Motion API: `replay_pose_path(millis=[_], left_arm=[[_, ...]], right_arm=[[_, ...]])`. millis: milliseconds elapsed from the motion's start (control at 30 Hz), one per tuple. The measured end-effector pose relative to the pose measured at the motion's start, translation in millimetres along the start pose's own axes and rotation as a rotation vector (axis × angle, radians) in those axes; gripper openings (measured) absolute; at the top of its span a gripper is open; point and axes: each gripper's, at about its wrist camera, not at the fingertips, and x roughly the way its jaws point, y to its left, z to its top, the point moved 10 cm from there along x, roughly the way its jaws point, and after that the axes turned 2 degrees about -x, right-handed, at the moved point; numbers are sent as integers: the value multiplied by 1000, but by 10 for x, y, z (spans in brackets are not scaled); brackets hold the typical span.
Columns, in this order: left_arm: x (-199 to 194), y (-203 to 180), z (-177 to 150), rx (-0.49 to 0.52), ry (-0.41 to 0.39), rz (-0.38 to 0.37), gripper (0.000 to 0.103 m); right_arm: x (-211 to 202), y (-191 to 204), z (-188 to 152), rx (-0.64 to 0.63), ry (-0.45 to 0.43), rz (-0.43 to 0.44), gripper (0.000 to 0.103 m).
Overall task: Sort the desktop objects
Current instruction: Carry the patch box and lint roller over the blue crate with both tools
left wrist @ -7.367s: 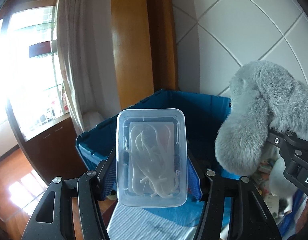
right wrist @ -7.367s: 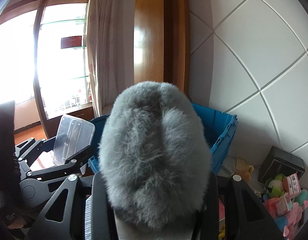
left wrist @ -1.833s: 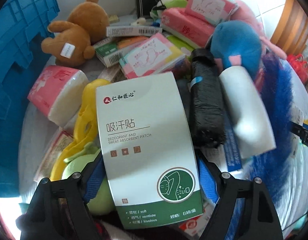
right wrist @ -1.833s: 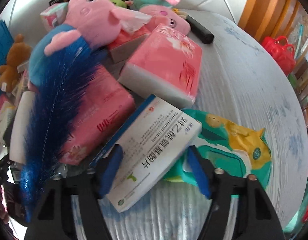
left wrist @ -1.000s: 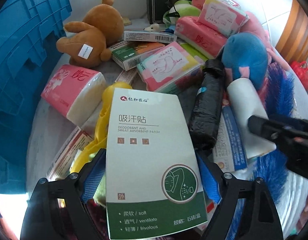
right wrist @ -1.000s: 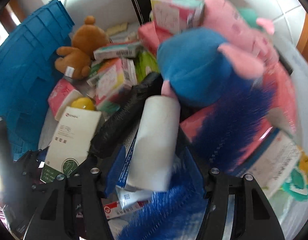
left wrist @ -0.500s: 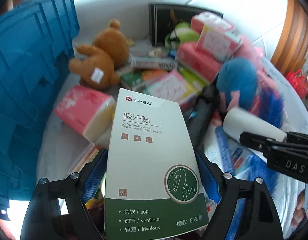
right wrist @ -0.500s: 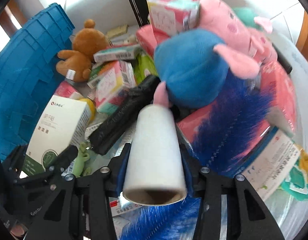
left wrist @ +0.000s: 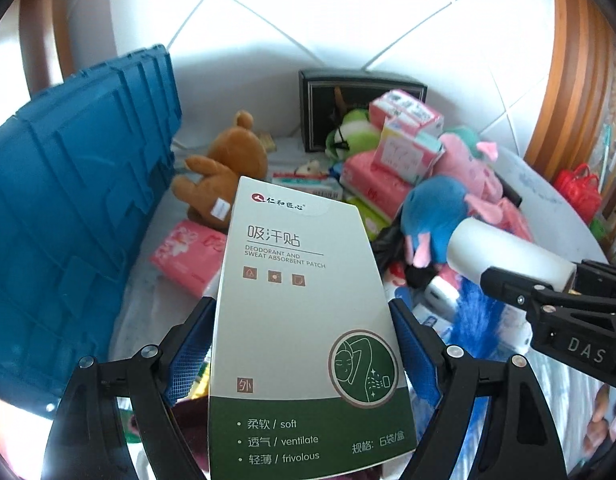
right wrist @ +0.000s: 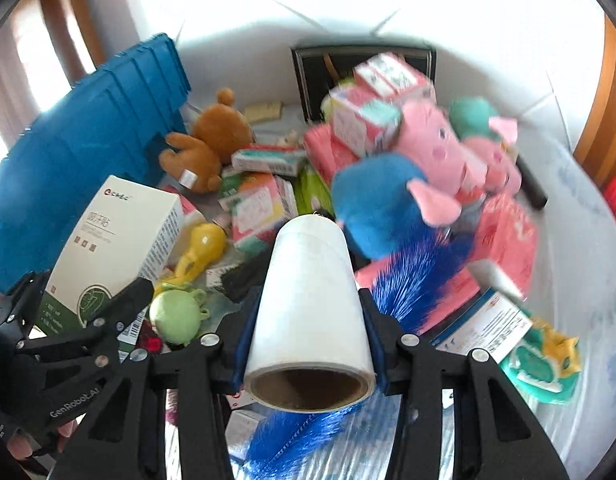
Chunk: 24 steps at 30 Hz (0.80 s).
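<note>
Left gripper (left wrist: 299,344) clamps the white-green patch box (left wrist: 303,320) between its blue pads, raised over the clutter beside the blue crate (left wrist: 75,200). Right gripper (right wrist: 308,344) grips the white roll (right wrist: 310,304) lengthwise, open core toward camera. Only the right wrist view shows the yellow toy (right wrist: 199,252) and green wipes pack (right wrist: 544,360)

from here i count two pink plush pigs (right wrist: 436,148) (right wrist: 494,156), one brown plush bear (right wrist: 211,136), one blue plush toy (right wrist: 372,204), one white film roll (right wrist: 312,300), one green-and-white patch box (left wrist: 303,320), one blue plastic crate (left wrist: 75,200).
</note>
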Motion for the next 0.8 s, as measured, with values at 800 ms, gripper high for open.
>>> replay_pose_path(millis=[800], left_arm=[[-2166,1802,751,-236,-364,403,85]], right_arm=[[-1342,2240,1189,-423,-344,279,45]])
